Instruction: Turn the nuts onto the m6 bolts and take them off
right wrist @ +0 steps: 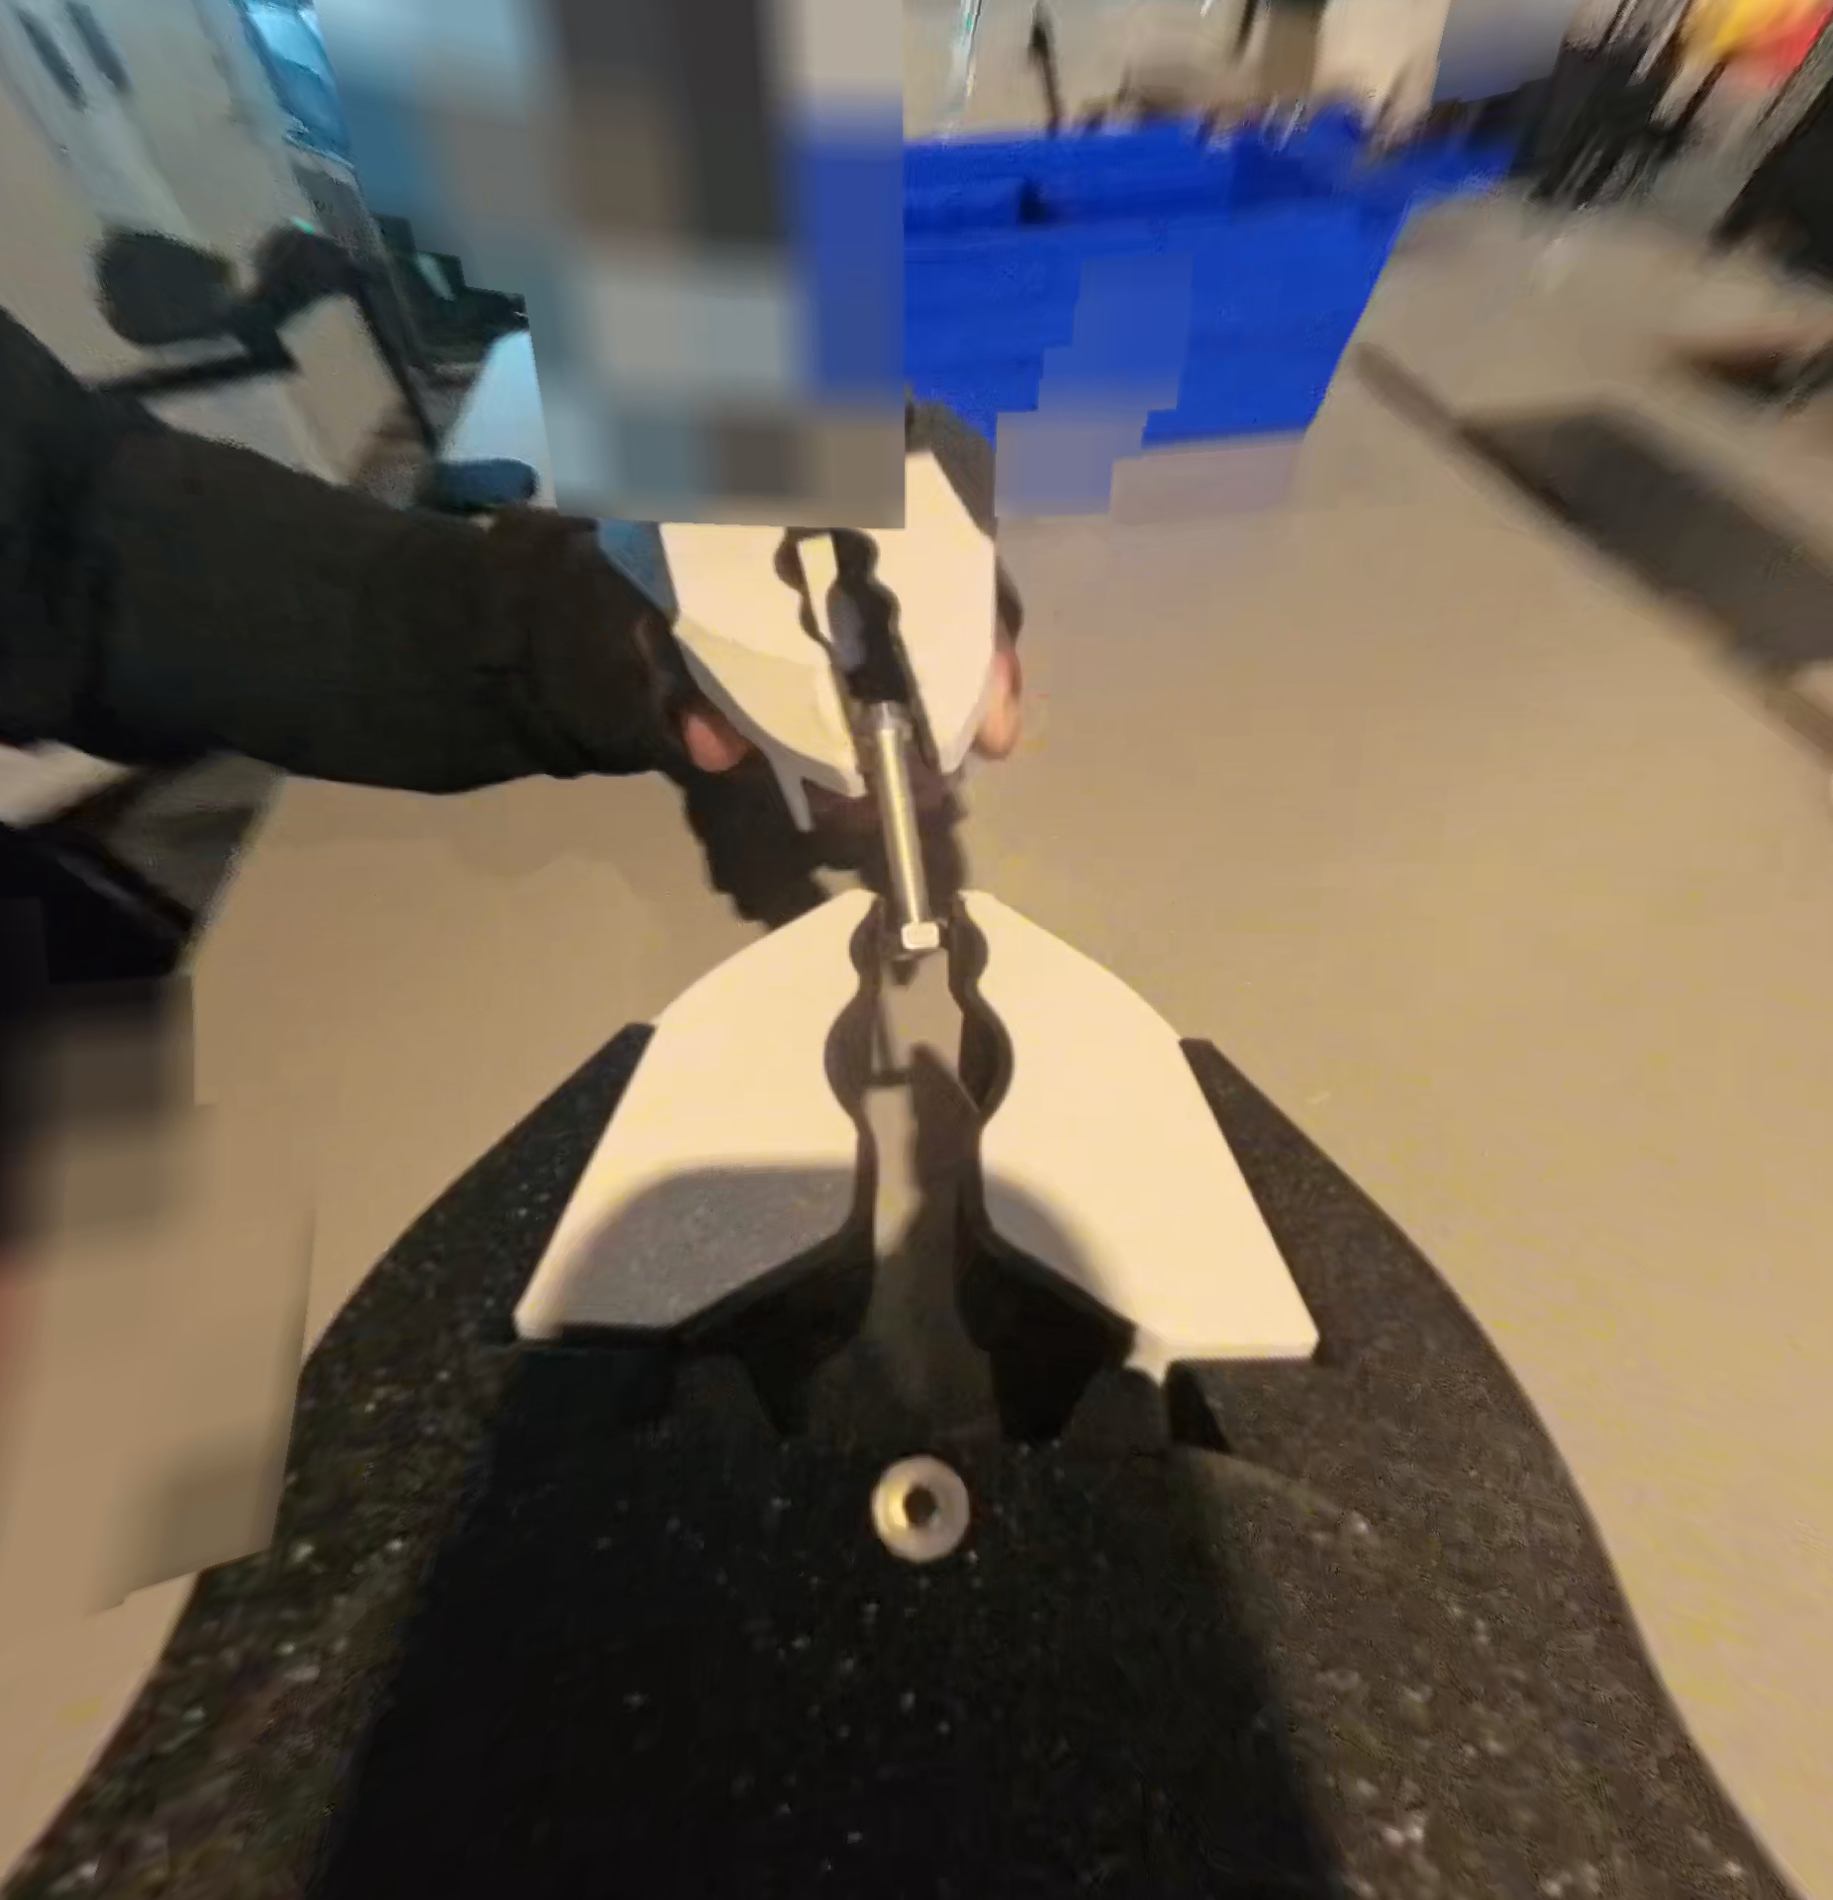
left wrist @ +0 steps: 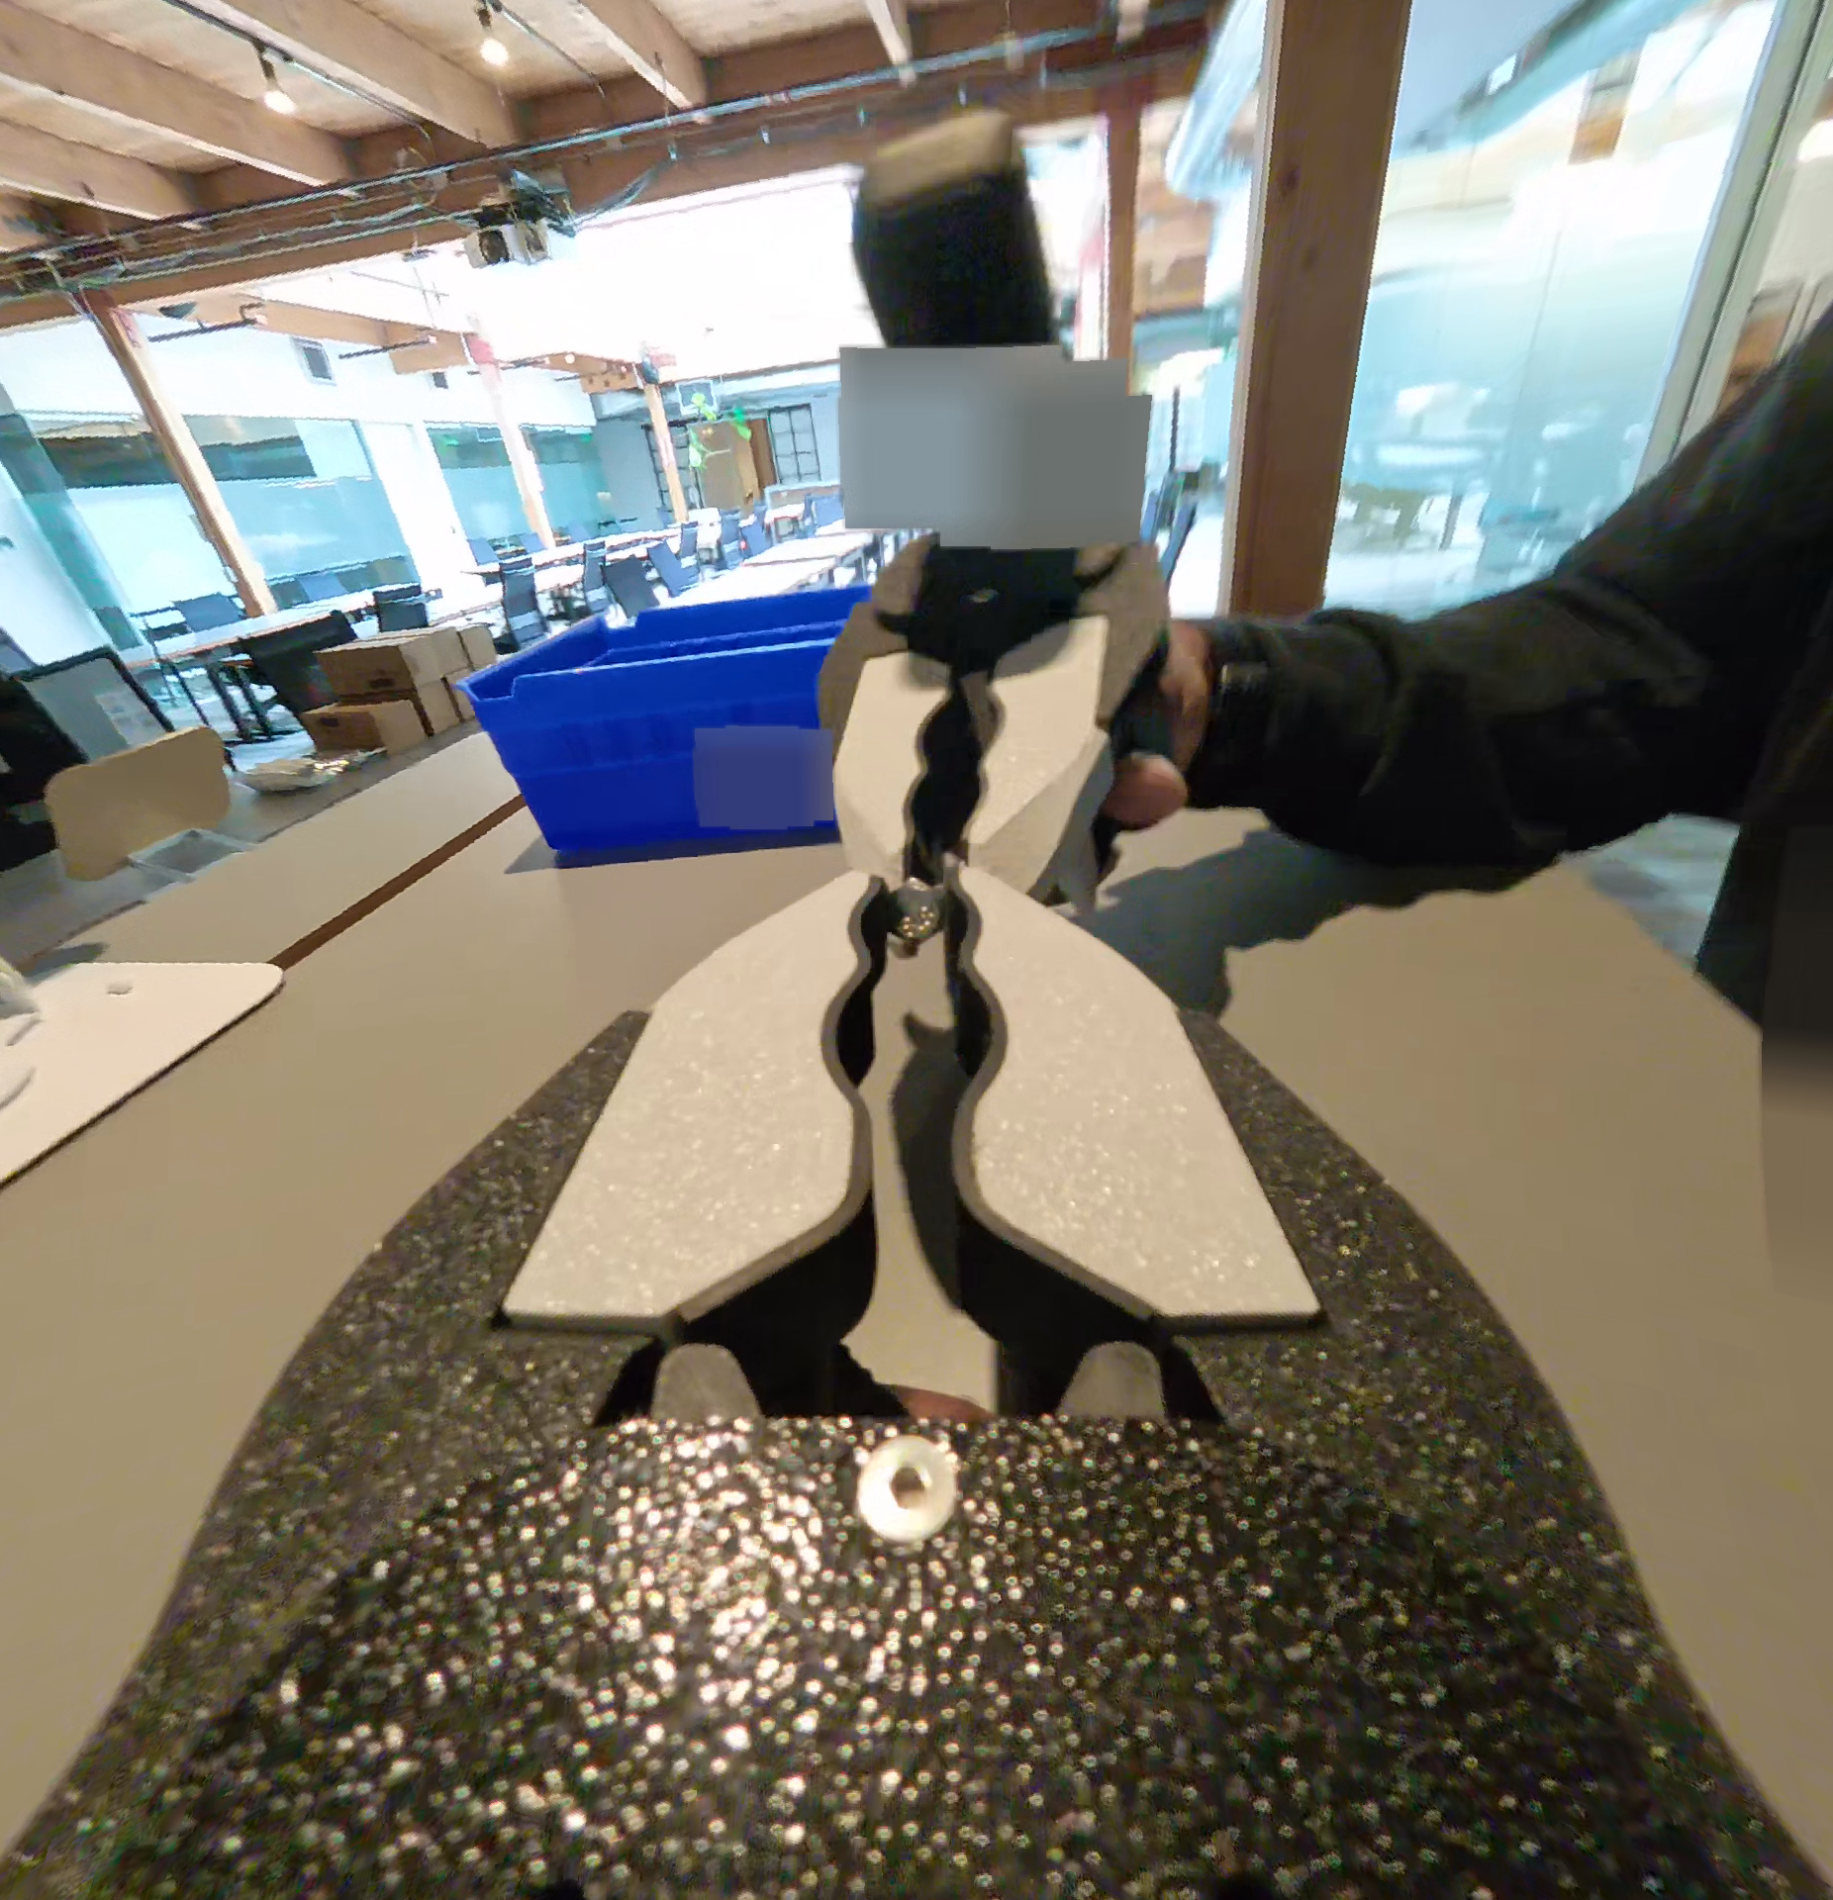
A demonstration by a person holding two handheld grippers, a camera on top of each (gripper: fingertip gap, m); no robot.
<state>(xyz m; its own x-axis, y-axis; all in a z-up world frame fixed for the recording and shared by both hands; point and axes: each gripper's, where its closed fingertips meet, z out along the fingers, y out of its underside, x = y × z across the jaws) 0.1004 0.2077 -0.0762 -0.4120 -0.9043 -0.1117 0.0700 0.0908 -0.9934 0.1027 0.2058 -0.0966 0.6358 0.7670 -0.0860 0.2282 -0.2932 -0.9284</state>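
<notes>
Item: silver steel M6 bolt [right wrist: 897, 823], long axis spanning both tips. Left hand-held gripper [left wrist: 914, 915] pinches its hex head; right hand-held gripper [right wrist: 912, 938] pinches small hex nut [right wrist: 919, 937] at threaded end.

We count two grippers, the left gripper [left wrist: 912, 915] and the right gripper [right wrist: 914, 941], each with two white fingers. We count one bolt [right wrist: 897, 823] and one nut [right wrist: 918, 938] at its near end. We see two gloved hands, one [left wrist: 1149, 740] in the left wrist view and one [right wrist: 707, 720] in the right. At least one blue bin [left wrist: 624, 740] stands on one grey table [left wrist: 1406, 1080], beside one white board [left wrist: 121, 1049]. Three cardboard boxes [left wrist: 398, 684] sit beyond.
</notes>
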